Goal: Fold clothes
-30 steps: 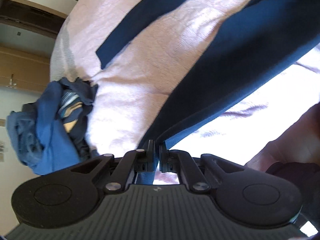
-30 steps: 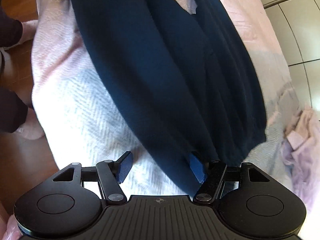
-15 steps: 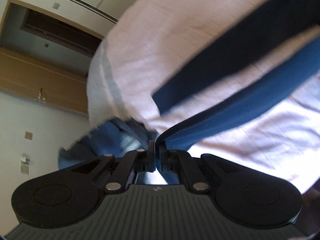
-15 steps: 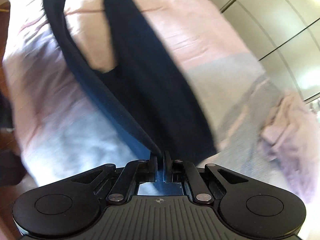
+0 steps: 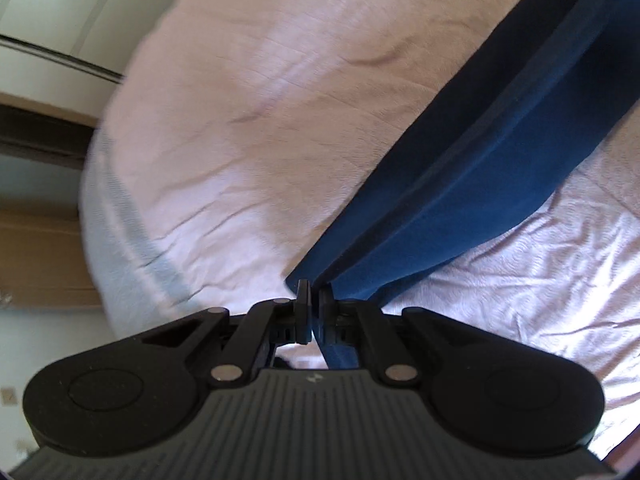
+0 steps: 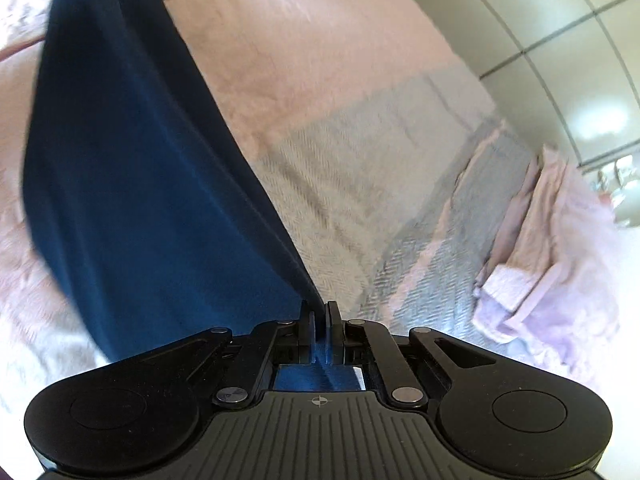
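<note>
Left gripper [image 5: 314, 292]: the jaws are together, clamped on one edge of the navy garment [image 5: 480, 152]. From the jaws the cloth runs ahead and to the right in a taut, doubled band, raised above the bed [image 5: 260, 92]. A short tail of cloth hangs down between the linkages, behind the jaws.

Right gripper [image 6: 320, 312]: the jaws are together, clamped on another edge of the garment [image 6: 132, 184]. The cloth spreads ahead and to the left of the jaws in a broad sheet. Ahead and to the right lies the grey band of the bedcover [image 6: 360, 184]; further right, at the bed's edge, lies a pile of pale lilac clothes [image 6: 560, 248].

Status: the garment is held between both grippers, partly off the bed. Which edges are held, and how many folds are in, cannot be told from these views.

Fault risks, as judged:
- Slip. Each grip takes only a narrow margin of cloth at the jaw tips. A sharp pull, or the grippers moving apart, could draw the edge out and drop that side.
- Uneven fold. The left band looks doubled and slightly twisted. If lowered so, the layers could crease or lie skewed.
- Misplaced landing. Lowering too far right could put the garment on the lilac pile.
- Drag. Sweeping the hanging cloth low could ruck the bedcover.
</note>
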`<action>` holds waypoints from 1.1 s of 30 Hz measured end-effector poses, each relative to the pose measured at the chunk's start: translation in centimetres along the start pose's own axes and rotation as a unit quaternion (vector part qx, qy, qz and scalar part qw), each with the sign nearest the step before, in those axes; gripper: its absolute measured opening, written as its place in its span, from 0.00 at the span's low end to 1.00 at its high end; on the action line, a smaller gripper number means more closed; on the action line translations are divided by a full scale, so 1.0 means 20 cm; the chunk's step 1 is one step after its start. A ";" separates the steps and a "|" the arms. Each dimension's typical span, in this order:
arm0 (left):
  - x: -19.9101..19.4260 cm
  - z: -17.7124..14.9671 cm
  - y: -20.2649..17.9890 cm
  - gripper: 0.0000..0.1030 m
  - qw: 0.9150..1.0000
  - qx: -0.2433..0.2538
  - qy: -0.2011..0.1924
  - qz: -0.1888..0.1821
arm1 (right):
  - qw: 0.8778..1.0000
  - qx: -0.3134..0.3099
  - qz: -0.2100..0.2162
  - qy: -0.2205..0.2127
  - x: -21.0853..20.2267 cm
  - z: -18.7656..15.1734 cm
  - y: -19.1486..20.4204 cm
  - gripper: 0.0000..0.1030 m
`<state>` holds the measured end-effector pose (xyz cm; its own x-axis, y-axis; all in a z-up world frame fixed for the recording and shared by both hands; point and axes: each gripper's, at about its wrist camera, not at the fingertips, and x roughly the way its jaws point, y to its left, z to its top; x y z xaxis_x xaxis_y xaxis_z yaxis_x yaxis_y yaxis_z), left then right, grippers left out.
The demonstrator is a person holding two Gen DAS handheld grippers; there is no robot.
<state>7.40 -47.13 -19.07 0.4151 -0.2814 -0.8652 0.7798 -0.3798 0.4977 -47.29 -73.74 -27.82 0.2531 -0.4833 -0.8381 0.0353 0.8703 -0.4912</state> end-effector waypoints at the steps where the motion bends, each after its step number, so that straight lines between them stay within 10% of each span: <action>1: 0.06 0.03 0.02 0.03 1.000 0.005 0.006 -0.011 | 1.000 0.003 0.005 0.007 0.04 0.02 -0.01 0.03; 11: 0.62 0.31 -0.02 0.03 0.995 0.041 0.075 -0.047 | 0.994 0.050 0.089 0.029 0.47 0.04 -0.09 0.04; 15: 0.77 0.38 -0.06 0.04 0.993 0.043 0.106 -0.041 | 0.997 0.077 0.022 0.018 0.55 0.03 -0.08 0.61; 23: 0.74 0.35 -0.04 0.29 0.993 0.042 0.111 0.017 | 0.989 0.145 0.030 -0.026 0.34 0.01 -0.11 0.61; 33: 0.64 -0.01 0.09 0.32 0.997 0.049 0.043 0.051 | 0.972 0.215 0.077 -0.063 0.11 0.20 0.19 0.61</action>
<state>14.15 -51.23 -29.36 0.5313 -0.2480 -0.8101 0.6840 -0.4385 0.5829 -42.70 -70.99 -30.54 0.4031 -0.3533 -0.8442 0.3819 0.9033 -0.1956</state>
